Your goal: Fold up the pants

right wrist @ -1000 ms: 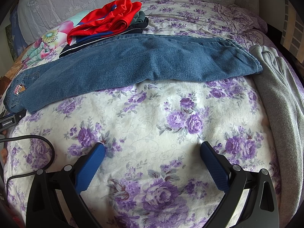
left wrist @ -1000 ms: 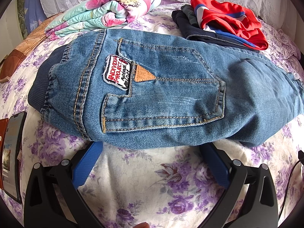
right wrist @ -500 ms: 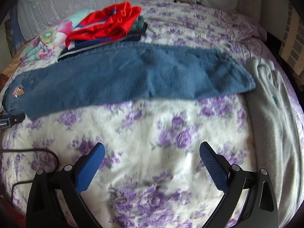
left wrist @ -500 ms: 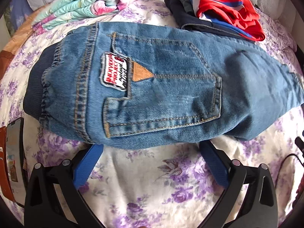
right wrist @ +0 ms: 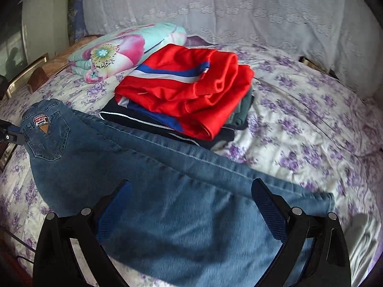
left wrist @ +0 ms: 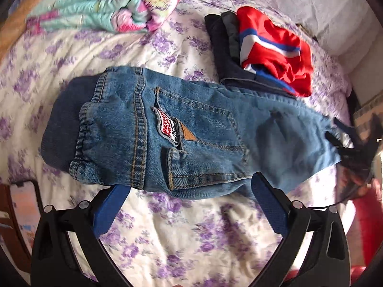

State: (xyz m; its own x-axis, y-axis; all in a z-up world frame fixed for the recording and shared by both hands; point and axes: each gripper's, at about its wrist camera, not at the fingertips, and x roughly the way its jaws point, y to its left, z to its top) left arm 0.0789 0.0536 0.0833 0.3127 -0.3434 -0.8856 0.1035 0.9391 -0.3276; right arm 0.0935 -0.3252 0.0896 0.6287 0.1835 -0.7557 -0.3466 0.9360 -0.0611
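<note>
My bed (left wrist: 196, 244) fills both views, its cover white with purple flowers, and a pale lace-trimmed cloth (right wrist: 239, 12) runs along the far side. On the cover lie the jeans (left wrist: 191, 141), stretched out long and narrow: waistband end toward my left tongs, leg end toward my right. Beyond them, touching their far edge, sits a stack of folded clothes (right wrist: 186, 95) with a red garment on top (blue and white stripes across it) and dark pieces under it. Farther back, near the lace cloth, rests a folded floral quilt (left wrist: 107, 7) in teal and pink.

My left tongs (left wrist: 189, 189) stand wide apart, both blue fingers at the near edge of the jeans just under the back pocket; the tips meet or slip under the denim hem, and I cannot tell which. They grip nothing. My right tongs (right wrist: 191, 191) are just as wide, hovering over the leg end, with denim showing between and behind the fingers; whether the tips touch the cloth I cannot tell.

The back pocket (left wrist: 203, 143) faces up, and at its corner sits a red, white and black patch (left wrist: 167, 126) beside a small tan leather triangle (left wrist: 188, 135). The dark ribbed waistband (left wrist: 59, 124) closes the left end.
</note>
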